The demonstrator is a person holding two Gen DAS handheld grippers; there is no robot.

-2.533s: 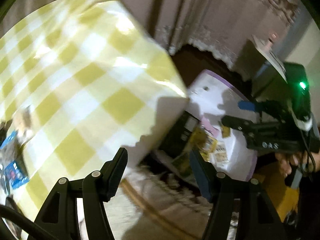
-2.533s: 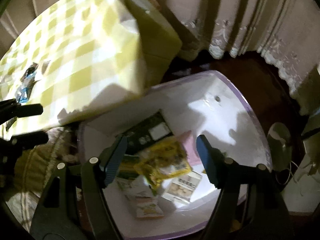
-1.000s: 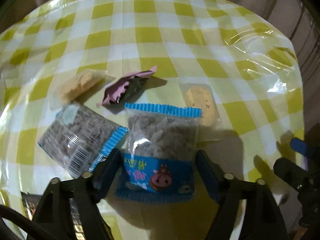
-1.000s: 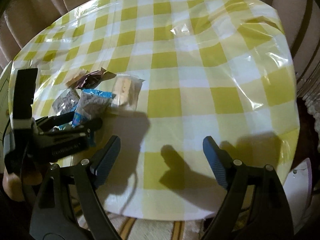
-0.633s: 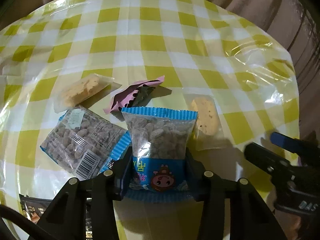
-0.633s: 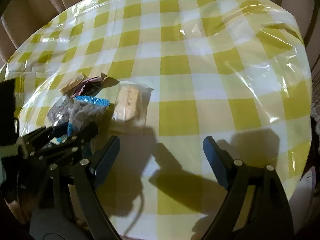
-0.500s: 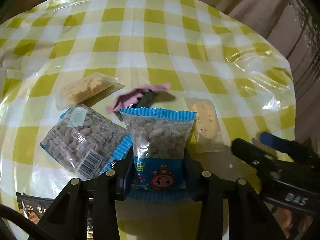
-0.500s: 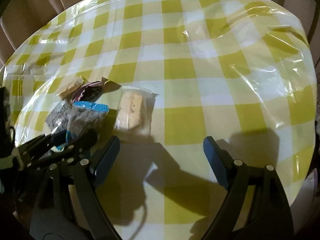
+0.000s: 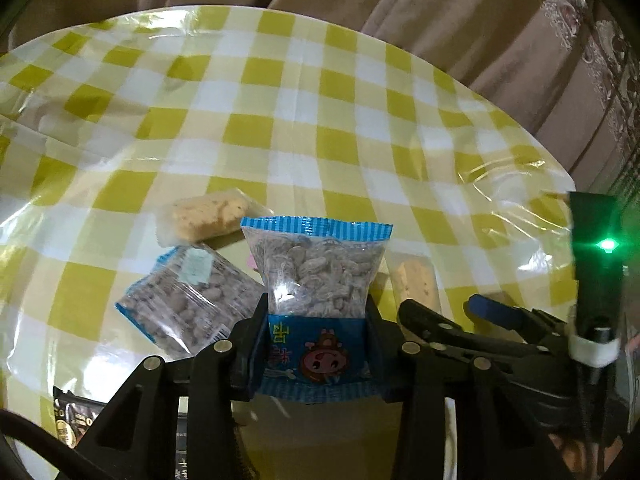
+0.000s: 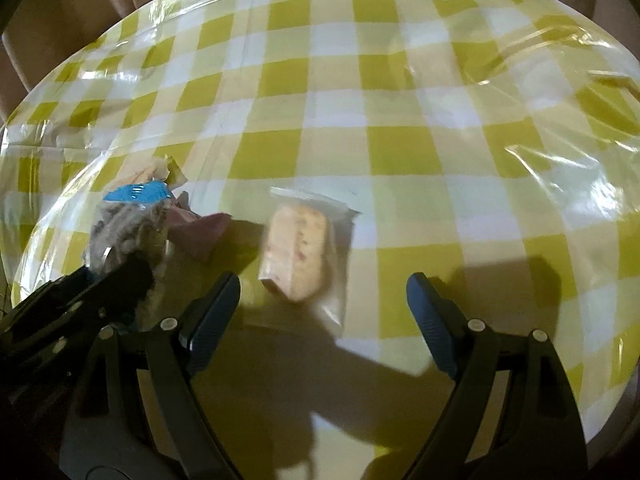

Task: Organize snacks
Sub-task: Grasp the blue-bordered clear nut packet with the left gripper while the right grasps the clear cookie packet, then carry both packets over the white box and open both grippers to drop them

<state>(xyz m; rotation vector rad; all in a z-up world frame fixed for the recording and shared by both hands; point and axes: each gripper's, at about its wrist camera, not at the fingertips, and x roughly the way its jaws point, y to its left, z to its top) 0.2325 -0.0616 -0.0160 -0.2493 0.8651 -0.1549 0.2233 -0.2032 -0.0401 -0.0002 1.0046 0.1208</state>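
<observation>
My left gripper [image 9: 316, 344] is shut on a clear bag of nuts with blue ends [image 9: 316, 276], lifted a little off the yellow checked tablecloth [image 9: 280, 92]. A second bag of nuts [image 9: 188, 296] lies flat to its left, with a wrapped biscuit [image 9: 204, 216] behind it. Another wrapped biscuit [image 10: 298, 248] lies just ahead of my right gripper [image 10: 320, 308], which hangs open over the cloth with nothing between its fingers. In the right wrist view the left gripper [image 10: 120, 276] sits at the left, holding the bag [image 10: 128, 220] over a pink wrapper [image 10: 196, 232].
A dark snack packet [image 9: 76, 420] lies at the near left edge of the table. Beige curtains [image 9: 480, 32] hang behind the round table. The right gripper's body with a green light [image 9: 600, 264] shows at the right of the left wrist view.
My left gripper closed on the blue-ended nut bag and raised it slightly. My right gripper swung from the floor bin over the table and moved closer to the wrapped biscuit.
</observation>
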